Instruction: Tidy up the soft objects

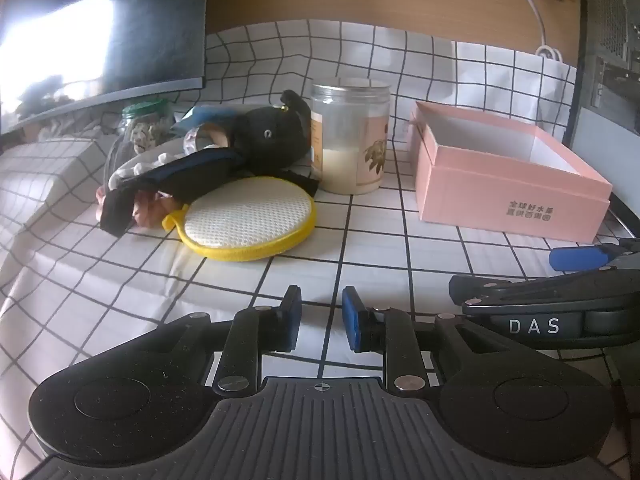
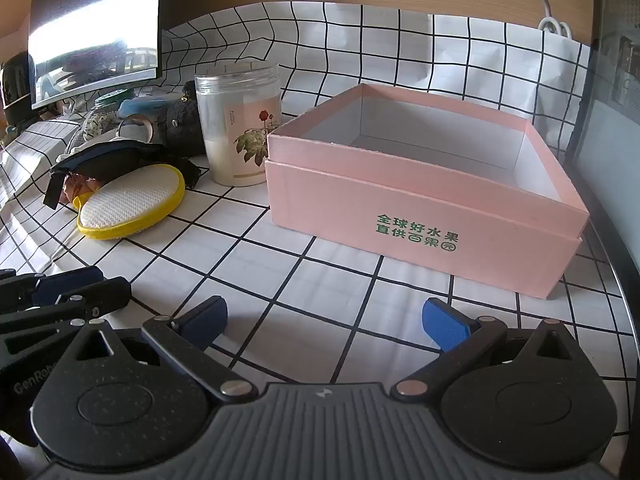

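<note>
**Pink box still bare as sorting of soft goods waits to begin**

Both tools hover low over the checked tabletop (image 2: pixel 320 248) w/ nothing picked up yet. The left hand-held gripper (image 1: pixel 321 318) has its blue pads parted by a narrow gap, nothing btwn them; the right hand-held gripper (image 2: pixel 323 322) stands spread wide, also holding nothing. Straight ahead of the right one, near, sits the open pink box (image 2: pixel 424 216), its white inside showing no contents, so judged by that, no item has been put away.

The soft things lie in a heap ahead and to the left of the left hand-held gripper, well apart from it: a round yellow-rimmed sponge pad (image 1: pixel 248 220) at the near edge, a dark pouch (image 1: pixel 168 184) draped partly over it, a black plush toy (image 1: pixel 272 140) behind, plus a pinkish crumpled piece (image 1: pixel 148 210) peeking out under the pouch. A clear plastic jar (image 1: pixel 352 140), part-filled w/ sth pale, stands btwn heap and box, touching the plush; a smaller green-lidded jar (image 1: pixel 146 128) sits farther back left.

Assessment: task at its start. All soft items remain to be moved, prob. into the box; the sponge pad looks the easiest first pick, being nearest and unburied at its front edge.
</note>
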### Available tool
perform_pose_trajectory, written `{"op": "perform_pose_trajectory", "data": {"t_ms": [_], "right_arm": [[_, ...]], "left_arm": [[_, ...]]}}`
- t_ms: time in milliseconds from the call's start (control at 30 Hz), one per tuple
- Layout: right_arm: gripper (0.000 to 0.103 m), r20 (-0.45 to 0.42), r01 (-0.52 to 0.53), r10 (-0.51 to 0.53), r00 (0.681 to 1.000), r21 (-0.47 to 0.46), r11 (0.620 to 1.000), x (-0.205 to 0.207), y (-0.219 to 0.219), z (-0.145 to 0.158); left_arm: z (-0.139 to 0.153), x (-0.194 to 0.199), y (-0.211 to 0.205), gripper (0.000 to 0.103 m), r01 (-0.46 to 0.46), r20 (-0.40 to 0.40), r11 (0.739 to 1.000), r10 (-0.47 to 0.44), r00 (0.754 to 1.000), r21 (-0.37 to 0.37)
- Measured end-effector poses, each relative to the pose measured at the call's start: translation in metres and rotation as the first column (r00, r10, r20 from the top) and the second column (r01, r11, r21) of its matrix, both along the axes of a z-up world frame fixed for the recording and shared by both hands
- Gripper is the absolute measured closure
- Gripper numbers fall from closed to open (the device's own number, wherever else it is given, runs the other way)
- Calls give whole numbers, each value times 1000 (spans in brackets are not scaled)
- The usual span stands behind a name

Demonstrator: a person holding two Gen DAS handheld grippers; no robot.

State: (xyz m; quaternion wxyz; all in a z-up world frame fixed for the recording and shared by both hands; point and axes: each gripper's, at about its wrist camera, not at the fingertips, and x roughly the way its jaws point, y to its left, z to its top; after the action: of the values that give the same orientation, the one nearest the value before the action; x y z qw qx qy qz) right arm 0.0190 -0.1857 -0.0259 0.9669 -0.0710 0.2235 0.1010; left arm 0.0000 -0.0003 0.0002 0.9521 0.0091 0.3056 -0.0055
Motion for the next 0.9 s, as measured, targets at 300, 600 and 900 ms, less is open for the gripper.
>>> {"op": "perform_pose_trajectory", "data": {"t_ms": [300, 600, 900], "right_arm": [[0, 0, 0, 0, 1000, 0, 1000, 0, 0, 0], [0, 0, 0, 0, 1000, 0, 1000, 0, 0, 0], [0, 0, 0, 0, 1000, 0, 1000, 0, 0, 0]], "left_arm": [[0, 0, 2, 77, 0, 1, 1000, 0, 1000, -19], [0, 0, 1, 77, 0, 1, 1000, 0, 1000, -14], [0, 0, 1, 77, 0, 1, 1000, 0, 1000, -8]]}}
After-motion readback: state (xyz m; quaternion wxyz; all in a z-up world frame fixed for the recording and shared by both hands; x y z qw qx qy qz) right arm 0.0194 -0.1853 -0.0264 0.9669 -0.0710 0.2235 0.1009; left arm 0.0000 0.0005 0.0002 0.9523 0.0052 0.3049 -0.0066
